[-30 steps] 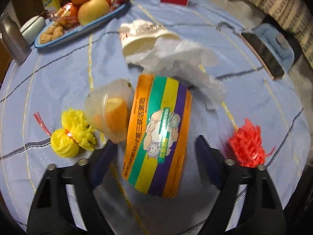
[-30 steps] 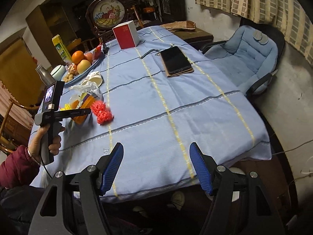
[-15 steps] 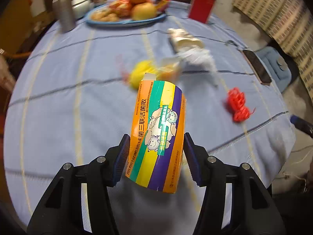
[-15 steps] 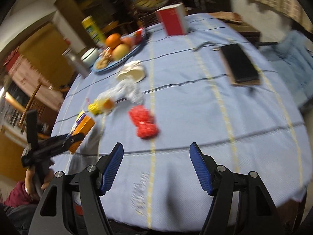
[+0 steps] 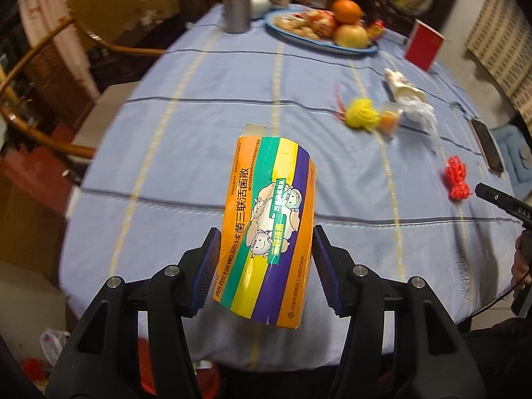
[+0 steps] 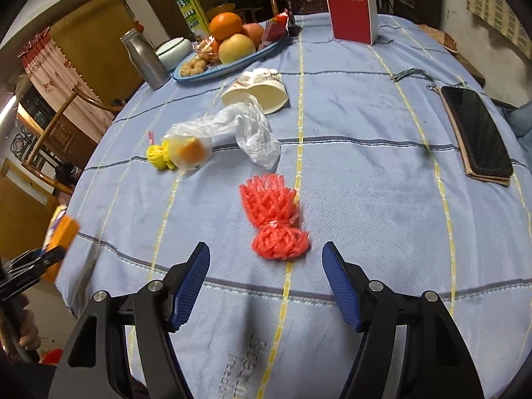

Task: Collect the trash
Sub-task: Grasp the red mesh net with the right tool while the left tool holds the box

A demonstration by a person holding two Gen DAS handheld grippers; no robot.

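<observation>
My left gripper (image 5: 264,267) is shut on an orange, green, yellow and purple striped carton (image 5: 269,222) and holds it in the air over the table's near edge; the carton also shows at the far left of the right wrist view (image 6: 61,232). My right gripper (image 6: 266,282) is open and empty, just short of a red net bundle (image 6: 274,219) on the blue tablecloth (image 6: 365,173). Farther back lie a yellow net bundle (image 6: 158,156), a clear cup with an orange piece (image 6: 189,149), a crumpled plastic bag (image 6: 246,129) and a tipped paper cup (image 6: 259,91).
A fruit plate (image 6: 229,50), a metal bottle (image 6: 144,60), a red box (image 6: 352,13) and a yellow-green carton (image 6: 189,8) stand at the table's far side. A phone on a wallet (image 6: 475,133) lies at the right. A wooden chair (image 5: 50,76) stands at the left.
My left gripper closed on the striped carton, lifted it and drew it back toward the table's near edge. My right gripper moved in over the table toward the red net bundle.
</observation>
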